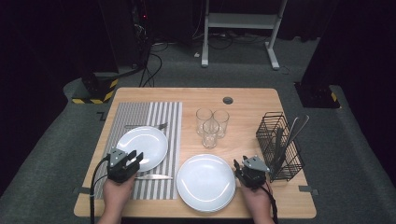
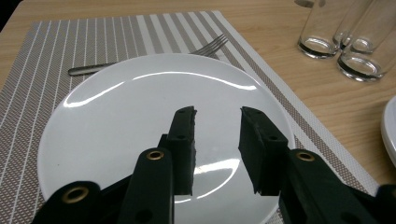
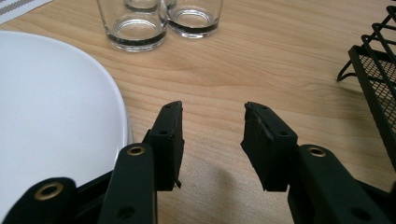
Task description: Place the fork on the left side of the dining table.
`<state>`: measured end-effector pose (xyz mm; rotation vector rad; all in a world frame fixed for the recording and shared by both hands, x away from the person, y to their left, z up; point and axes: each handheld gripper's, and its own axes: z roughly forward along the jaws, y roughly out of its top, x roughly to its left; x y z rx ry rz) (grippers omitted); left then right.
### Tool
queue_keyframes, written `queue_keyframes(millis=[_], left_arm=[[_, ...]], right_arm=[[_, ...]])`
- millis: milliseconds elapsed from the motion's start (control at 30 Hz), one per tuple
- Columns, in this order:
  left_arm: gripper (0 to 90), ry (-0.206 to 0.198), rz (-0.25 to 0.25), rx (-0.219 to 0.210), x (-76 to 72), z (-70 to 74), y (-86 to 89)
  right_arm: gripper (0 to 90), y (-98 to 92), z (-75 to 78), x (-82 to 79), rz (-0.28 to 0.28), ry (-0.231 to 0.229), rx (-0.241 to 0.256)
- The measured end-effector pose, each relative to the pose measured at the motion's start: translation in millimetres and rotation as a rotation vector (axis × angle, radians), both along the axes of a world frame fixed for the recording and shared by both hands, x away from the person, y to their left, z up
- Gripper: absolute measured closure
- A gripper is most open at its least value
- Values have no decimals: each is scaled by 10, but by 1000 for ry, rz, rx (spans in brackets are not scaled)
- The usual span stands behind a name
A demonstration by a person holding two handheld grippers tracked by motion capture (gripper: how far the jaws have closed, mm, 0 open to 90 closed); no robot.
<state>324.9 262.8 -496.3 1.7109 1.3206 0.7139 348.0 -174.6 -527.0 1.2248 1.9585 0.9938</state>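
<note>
1. My left gripper (image 2: pixel 217 116) is spread, jaws apart with nothing between them, hovering over the near edge of the small white plate (image 2: pixel 140 121). That plate sits on the striped placemat (image 2: pixel 56 51) at the table's left.
2. My right gripper (image 3: pixel 212 112) is likewise spread and empty, over bare wooden table (image 3: pixel 289 60), between the large white plate (image 3: pixel 46 116) and the black wire cutlery basket (image 3: pixel 378 79).
3. No brand, label or legible writing appears on the plates, glasses, placemat or basket.
4. A fork (image 2: pixel 154 58) lies beyond the small plate; its mid-handle is hidden behind the plate rim in the left gripper view.
5. A knife (image 1: pixel 154 176) lies on the placemat just beside the small plate's near edge, partly covered by my left gripper in the high view.
6. Three clear glasses (image 1: pixel 211 123) stand clustered near the table's centre; their tops are cut off in both gripper views.
7. The basket holds upright utensils (image 1: pixel 289 135); their types are hard to make out.
8. The large plate is cut off at the left edge of the right gripper view.
</note>
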Motion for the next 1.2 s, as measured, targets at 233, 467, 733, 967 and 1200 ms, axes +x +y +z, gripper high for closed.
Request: queue_keyframes(millis=[233, 467, 733, 967, 1200], left_arm=[[600, 7, -12, 2, -78, -76, 9], [546, 12, -22, 19, -110, -145, 25], [455, 21, -39, 15, -119, -164, 66], [409, 30, -55, 23, -122, -170, 86], [370, 34, -58, 32, -153, -167, 142]], right_arm=[[566, 11, 16, 7, 15, 2, 11], [533, 40, 142, 27, 29, -6, 27], [455, 108, 270, 75, 34, -22, 56], [392, 174, 336, 130, 41, -24, 94], [343, 279, 395, 200, 58, -33, 128]])
